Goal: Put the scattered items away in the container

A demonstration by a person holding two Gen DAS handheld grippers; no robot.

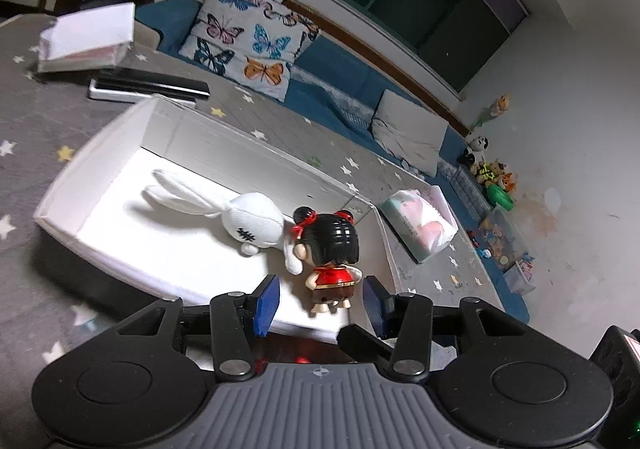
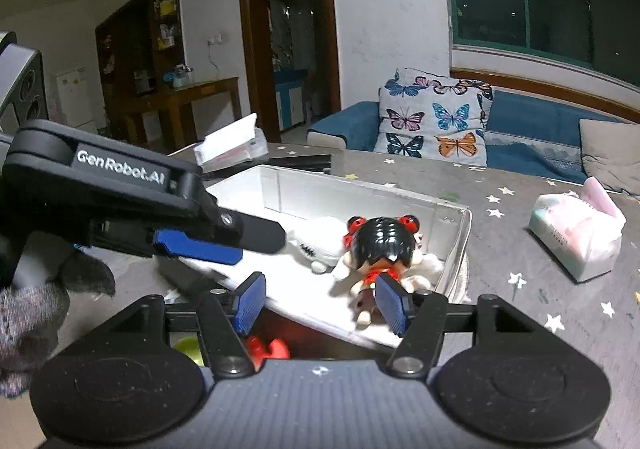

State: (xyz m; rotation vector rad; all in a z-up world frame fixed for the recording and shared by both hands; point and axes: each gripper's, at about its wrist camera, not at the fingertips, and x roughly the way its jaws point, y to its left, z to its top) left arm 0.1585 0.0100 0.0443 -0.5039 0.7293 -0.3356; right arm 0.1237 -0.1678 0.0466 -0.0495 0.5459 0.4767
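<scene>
A white open box [image 1: 100,145] stands on the grey star-patterned table. Inside lie a white plush rabbit [image 1: 248,221] and a black-haired doll in red [image 1: 330,245], which rests against the rabbit near the box's front wall. My left gripper [image 1: 320,305] hovers over that wall, open, its blue pads on either side of the doll's feet without touching. In the right wrist view the box [image 2: 460,241], rabbit [image 2: 316,245] and doll [image 2: 380,245] show again. My right gripper [image 2: 322,303] is open; its right pad hides part of the doll's body. The left gripper's fingers [image 2: 200,245] reach in from the left.
A red item [image 2: 266,349] and a yellow-green item [image 2: 188,347] lie on the table under my right gripper. A tissue pack [image 2: 576,237] sits to the right of the box. Behind the box are a clear case [image 2: 232,145] and a butterfly cushion [image 2: 436,121]. A gloved hand [image 2: 32,309] is at the left.
</scene>
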